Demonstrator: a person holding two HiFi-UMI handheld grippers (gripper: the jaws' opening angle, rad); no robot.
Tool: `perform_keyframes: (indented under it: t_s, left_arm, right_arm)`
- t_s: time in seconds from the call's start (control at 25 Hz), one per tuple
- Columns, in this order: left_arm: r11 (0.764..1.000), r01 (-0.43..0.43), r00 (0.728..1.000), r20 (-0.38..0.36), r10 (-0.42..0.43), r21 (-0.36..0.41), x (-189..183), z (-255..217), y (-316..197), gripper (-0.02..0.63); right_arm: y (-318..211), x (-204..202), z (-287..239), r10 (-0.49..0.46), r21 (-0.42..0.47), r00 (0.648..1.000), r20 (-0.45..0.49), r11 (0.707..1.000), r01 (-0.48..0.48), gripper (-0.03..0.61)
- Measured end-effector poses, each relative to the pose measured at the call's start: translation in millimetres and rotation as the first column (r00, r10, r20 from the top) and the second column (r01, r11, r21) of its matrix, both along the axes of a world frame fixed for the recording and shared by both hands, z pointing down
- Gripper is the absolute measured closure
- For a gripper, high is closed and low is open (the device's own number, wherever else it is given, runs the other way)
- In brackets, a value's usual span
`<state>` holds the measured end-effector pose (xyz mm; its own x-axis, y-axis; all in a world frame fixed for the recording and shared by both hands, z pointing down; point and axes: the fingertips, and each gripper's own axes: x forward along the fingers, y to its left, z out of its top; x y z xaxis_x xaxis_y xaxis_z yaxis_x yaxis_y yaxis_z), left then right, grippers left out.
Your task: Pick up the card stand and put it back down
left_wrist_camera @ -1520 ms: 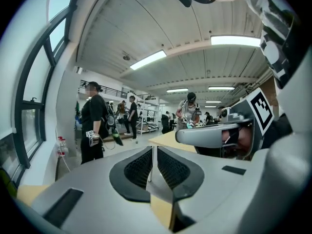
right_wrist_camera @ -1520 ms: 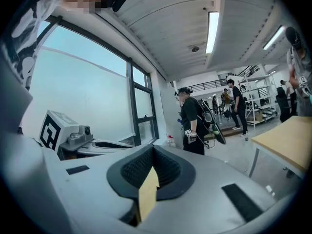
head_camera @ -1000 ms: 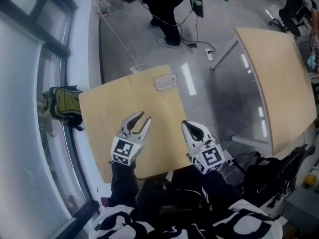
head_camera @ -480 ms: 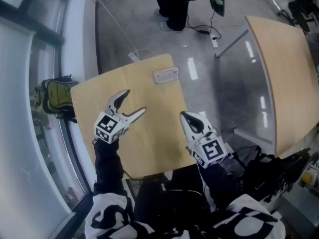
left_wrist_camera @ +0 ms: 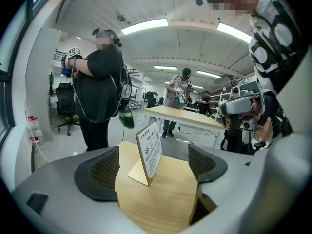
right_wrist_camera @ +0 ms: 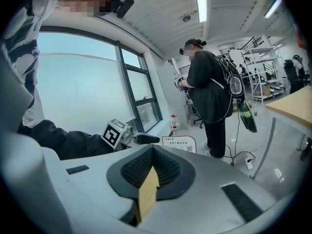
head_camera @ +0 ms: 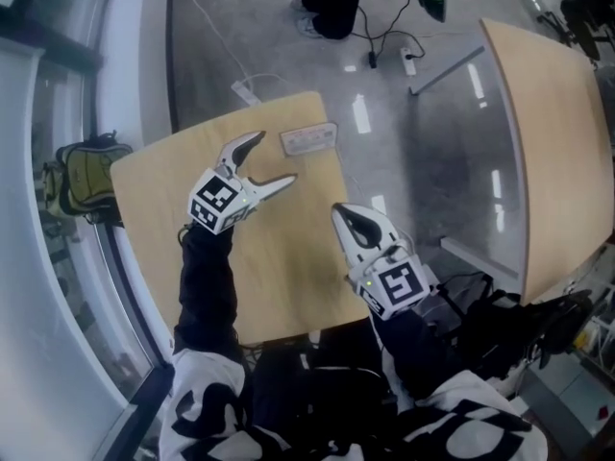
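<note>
Bright, even light everywhere. Ceiling strip lights (left_wrist_camera: 145,26) glow white in the left gripper view; daylight washes the window (right_wrist_camera: 78,89) pale in the right one. Glare streaks shine on the glossy floor (head_camera: 362,113). Both gripper views bow hard into dark corners, and print on the card stand (left_wrist_camera: 151,152) is too soft to read.
</note>
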<state>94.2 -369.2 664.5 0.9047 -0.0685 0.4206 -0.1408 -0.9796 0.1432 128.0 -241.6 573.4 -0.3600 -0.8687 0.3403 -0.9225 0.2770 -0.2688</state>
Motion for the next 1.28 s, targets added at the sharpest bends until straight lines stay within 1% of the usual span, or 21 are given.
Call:
perform_keyframes:
  t_s: [0.12,0.2,0.4,0.64,0.8,0.84,0.88,0.92,0.96,1.08,1.2,1.28]
  left_arm:
    - [0.999,0.001,0.998,-0.056,-0.003,-0.037,22,7,-7,0.172]
    - [0.999,-0.006,0.997,-0.076,0.002,-0.051,33,10,-9,0.176]
    - [0.998,-0.033,0.995,-0.095,0.027,-0.061,55,16,-13,0.193]
    - [0.990,-0.109,0.990,-0.101,0.100,-0.087,78,24,2,0.204]
    - [0.990,-0.115,0.988,-0.117,0.104,-0.087,88,25,3,0.220]
    - [0.991,-0.109,0.988,-0.114,0.100,-0.078,90,25,1,0.260]
    - [0.992,-0.102,0.990,-0.109,0.095,-0.067,91,26,-1,0.317]
    - [0.994,-0.097,0.990,-0.105,0.090,-0.058,92,26,-3,0.345]
    - [0.994,-0.093,0.991,-0.104,0.087,-0.053,91,27,-4,0.357]
    - [0.994,-0.097,0.991,-0.097,0.092,-0.045,87,27,-3,0.430]
    - [0.993,-0.117,0.991,-0.062,0.115,-0.032,85,30,3,0.487]
    - [0.990,-0.136,0.990,-0.036,0.135,-0.024,87,33,9,0.549]
  right_arm:
    - [-3,2,4,0.006,-0.008,1.000,0.007,1.000,-0.006,0.560]
    - [-3,3,6,0.015,-0.014,1.000,0.013,1.000,-0.015,0.560]
    - [2,9,11,0.035,-0.025,0.999,0.021,0.999,-0.034,0.560]
    - [7,15,9,0.045,-0.013,0.998,0.031,0.999,-0.045,0.560]
    - [5,18,9,0.056,-0.003,0.998,0.039,0.998,-0.056,0.560]
    - [4,19,10,0.057,-0.001,0.998,0.040,0.998,-0.057,0.560]
    - [4,20,10,0.057,-0.001,0.997,0.041,0.998,-0.057,0.560]
    - [4,20,10,0.058,-0.002,0.997,0.043,0.998,-0.058,0.560]
    - [3,19,10,0.058,-0.002,0.997,0.044,0.998,-0.058,0.560]
    - [3,14,10,0.060,-0.001,0.997,0.043,0.998,-0.060,0.560]
    - [3,10,7,0.058,0.002,0.997,0.044,0.998,-0.058,0.560]
    - [4,10,5,0.057,0.008,0.997,0.048,0.998,-0.057,0.560]
